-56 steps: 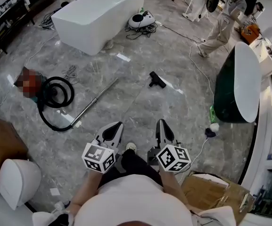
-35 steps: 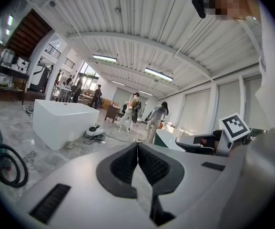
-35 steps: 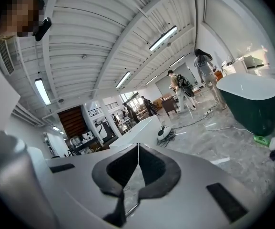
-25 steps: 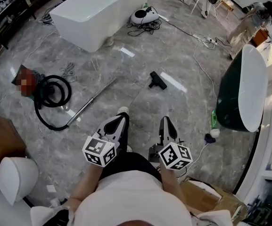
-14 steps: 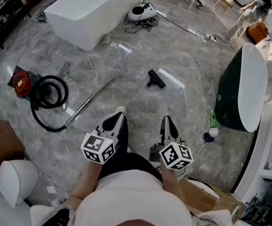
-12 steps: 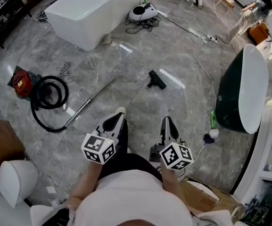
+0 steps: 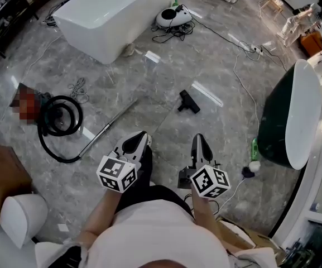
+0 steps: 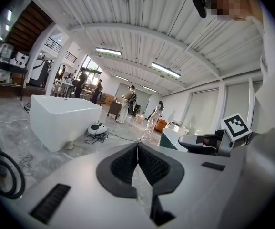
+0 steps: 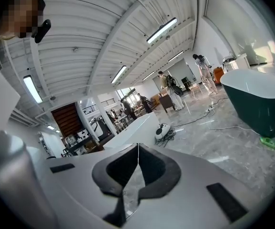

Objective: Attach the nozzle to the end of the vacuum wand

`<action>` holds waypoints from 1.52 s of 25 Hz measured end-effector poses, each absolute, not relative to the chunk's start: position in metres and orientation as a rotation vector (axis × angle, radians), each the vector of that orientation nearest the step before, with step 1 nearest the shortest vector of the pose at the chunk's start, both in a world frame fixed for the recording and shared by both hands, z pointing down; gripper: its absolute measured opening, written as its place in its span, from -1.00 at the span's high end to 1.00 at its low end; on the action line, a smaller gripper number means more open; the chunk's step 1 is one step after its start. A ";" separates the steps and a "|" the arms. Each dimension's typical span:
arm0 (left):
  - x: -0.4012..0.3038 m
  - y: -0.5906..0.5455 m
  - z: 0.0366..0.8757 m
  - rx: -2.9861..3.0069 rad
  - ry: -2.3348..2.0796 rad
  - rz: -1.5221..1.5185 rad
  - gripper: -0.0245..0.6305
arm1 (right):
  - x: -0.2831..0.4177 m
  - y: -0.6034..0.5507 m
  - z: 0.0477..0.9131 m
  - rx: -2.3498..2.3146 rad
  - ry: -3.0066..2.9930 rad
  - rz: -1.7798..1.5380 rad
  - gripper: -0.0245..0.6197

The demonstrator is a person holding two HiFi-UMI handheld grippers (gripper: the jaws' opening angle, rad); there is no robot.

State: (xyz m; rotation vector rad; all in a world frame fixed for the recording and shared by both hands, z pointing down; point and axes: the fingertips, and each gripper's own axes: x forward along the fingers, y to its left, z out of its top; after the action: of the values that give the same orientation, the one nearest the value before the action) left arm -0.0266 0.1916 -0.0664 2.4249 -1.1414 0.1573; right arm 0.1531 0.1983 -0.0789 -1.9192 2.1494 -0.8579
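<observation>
A black floor nozzle (image 7: 188,102) lies on the grey marble floor ahead of me. The metal wand (image 7: 110,126) lies to its left, running down-left into a black hose (image 7: 57,119) coiled by a canister vacuum. My left gripper (image 7: 141,137) and right gripper (image 7: 200,140) are held side by side near my body, well short of the nozzle and wand. Both are shut with nothing between the jaws, as the left gripper view (image 8: 137,147) and right gripper view (image 9: 138,148) show.
A white bathtub (image 7: 116,13) stands at the far left, with a white machine (image 7: 173,17) and cables beside it. A dark green tub (image 7: 292,116) is at the right. Cardboard boxes (image 7: 1,177) sit near me. People stand at the far right (image 7: 306,15).
I have stepped forward with both grippers carried along. The nozzle and wand now sit a little lower in the head view. Both grippers stayed shut.
</observation>
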 end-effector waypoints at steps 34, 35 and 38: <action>-0.011 -0.066 -0.059 2.479 -1.156 0.222 0.89 | 0.179 -0.068 -0.107 -1.787 2.070 -0.612 0.88; -0.006 -0.069 -0.060 2.479 -1.161 0.219 0.90 | 0.183 -0.071 -0.108 -1.774 2.069 -0.616 0.88; 0.007 -0.077 -0.065 2.478 -1.185 0.205 0.89 | 0.192 -0.079 -0.108 -1.757 2.069 -0.637 0.88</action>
State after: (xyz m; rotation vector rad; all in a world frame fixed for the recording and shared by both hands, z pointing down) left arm 0.0071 -0.0769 -0.0650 2.4778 -1.1852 0.2052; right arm 0.1919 -0.0791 -0.1076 -1.7570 2.0690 -0.6370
